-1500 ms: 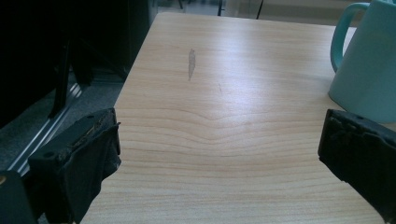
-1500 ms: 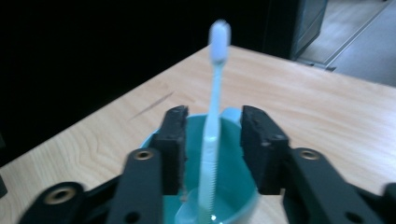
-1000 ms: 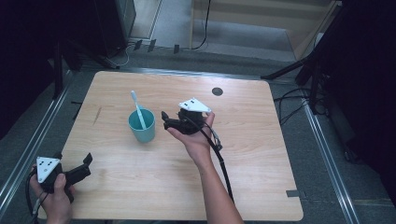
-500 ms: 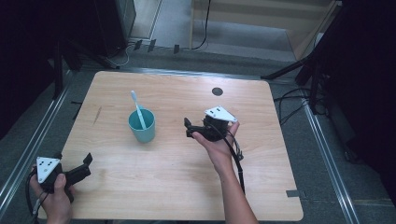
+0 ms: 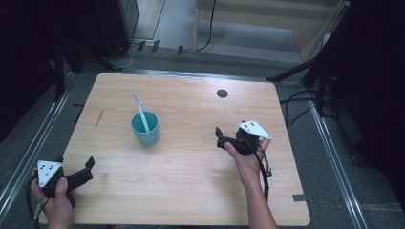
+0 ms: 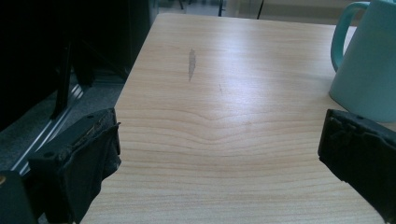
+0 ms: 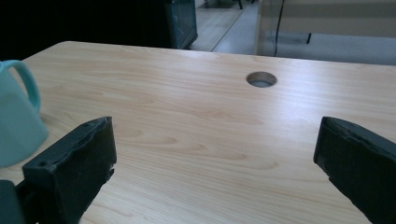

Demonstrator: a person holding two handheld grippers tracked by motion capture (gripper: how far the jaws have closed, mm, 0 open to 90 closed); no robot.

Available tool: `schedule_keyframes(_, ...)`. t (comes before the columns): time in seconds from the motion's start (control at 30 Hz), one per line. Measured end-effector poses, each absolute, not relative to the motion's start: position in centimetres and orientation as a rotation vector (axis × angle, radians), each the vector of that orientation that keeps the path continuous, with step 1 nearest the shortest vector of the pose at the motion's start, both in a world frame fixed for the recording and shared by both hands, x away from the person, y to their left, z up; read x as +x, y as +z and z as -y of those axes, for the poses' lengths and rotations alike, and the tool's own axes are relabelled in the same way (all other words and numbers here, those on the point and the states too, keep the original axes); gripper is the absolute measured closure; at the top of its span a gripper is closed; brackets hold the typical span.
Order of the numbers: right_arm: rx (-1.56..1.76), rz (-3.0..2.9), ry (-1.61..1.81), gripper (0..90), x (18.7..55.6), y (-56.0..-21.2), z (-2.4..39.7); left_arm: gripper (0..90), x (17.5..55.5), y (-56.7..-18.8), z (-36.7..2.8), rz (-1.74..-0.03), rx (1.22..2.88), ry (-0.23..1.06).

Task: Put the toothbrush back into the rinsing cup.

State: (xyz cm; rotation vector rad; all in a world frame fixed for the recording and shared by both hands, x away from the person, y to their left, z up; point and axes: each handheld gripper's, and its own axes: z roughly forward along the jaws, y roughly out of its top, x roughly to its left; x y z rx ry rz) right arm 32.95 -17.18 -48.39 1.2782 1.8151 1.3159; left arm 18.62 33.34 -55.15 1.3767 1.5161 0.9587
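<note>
Dark surroundings and grey flooring frame a pale wooden bench (image 5: 191,181) with rounded corners, a metal rail (image 5: 28,157) running along the floor on its left side. At the near left corner of the bench, the person's left hand (image 5: 55,205) holds the left tool (image 5: 89,167), its jaws standing wide apart with nothing between them and a grey three-cornered plate (image 5: 48,171) on top. In the left gripper view those two black jaws rise from the bottom corners over bare wood, with a small dark smudge (image 6: 192,63) on the grain farther off and the mug at the upper right. Near the middle of the bench, left of centre, stands a teal mug (image 5: 145,128) with a pale toothbrush (image 5: 140,109) leaning in it, its head pointing up and away from the person; the mug's handle (image 6: 343,28) shows in the left gripper view. Well to the right of the mug, the right hand (image 5: 246,160) holds the right tool (image 5: 220,137) above the bench, pointing left toward the mug but apart from it, its jaws also spread open and empty. In the right gripper view the mug sits at the far left edge, and a round hole (image 7: 261,79) in the bench top lies ahead. Cables (image 5: 296,102) trail on the floor beyond the right edge.
</note>
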Motion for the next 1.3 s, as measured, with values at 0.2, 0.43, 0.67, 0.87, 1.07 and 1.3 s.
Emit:
schedule_keyframes(0.2,1.311,-1.782,1.267,0.0,32.2,-49.5,20.1,0.0,18.6,-55.1,-33.3,-1.517,1.378,0.96)
schedule_keyframes(0.43,1.361,-1.74,1.225,0.0,31.4,-50.6,23.2,0.0,18.6,-55.1,-33.3,-1.516,1.376,0.962)
schedule_keyframes(0.67,1.401,-1.715,1.186,0.0,30.3,-51.9,26.0,0.0,18.6,-55.1,-33.3,-1.514,1.375,0.963)
schedule_keyframes(0.87,1.439,-1.684,1.172,0.0,29.4,-52.7,28.0,0.0,18.6,-55.1,-33.3,-1.515,1.373,0.961)
schedule_keyframes(1.07,1.472,-1.657,1.153,0.0,28.4,-53.5,30.0,0.0,18.5,-55.1,-33.3,-1.515,1.373,0.962)
schedule_keyframes(1.3,1.485,-1.651,1.164,0.0,27.1,-54.1,32.0,0.0,18.5,-55.1,-33.3,-1.517,1.373,0.965)
